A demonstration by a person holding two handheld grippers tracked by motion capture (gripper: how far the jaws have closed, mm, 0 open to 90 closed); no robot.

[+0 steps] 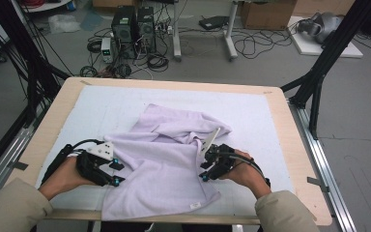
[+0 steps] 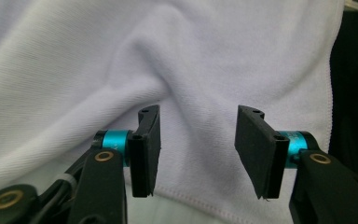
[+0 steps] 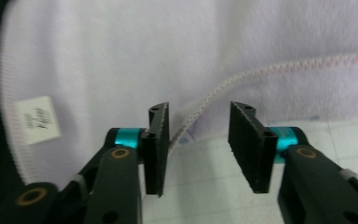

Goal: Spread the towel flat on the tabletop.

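Cables and computer towers crowd the floor beyond a wooden worktop (image 1: 58,104) with a pale mat.

On the mat lies a crumpled lilac towel (image 1: 162,164), its labelled corner toward the person. At its left edge the left hand-held gripper (image 2: 198,149) has its jaws apart over the cloth, nothing pinched. At its right edge the right hand-held gripper (image 3: 199,147) stands open too, the stitched hem (image 3: 261,70) just ahead.
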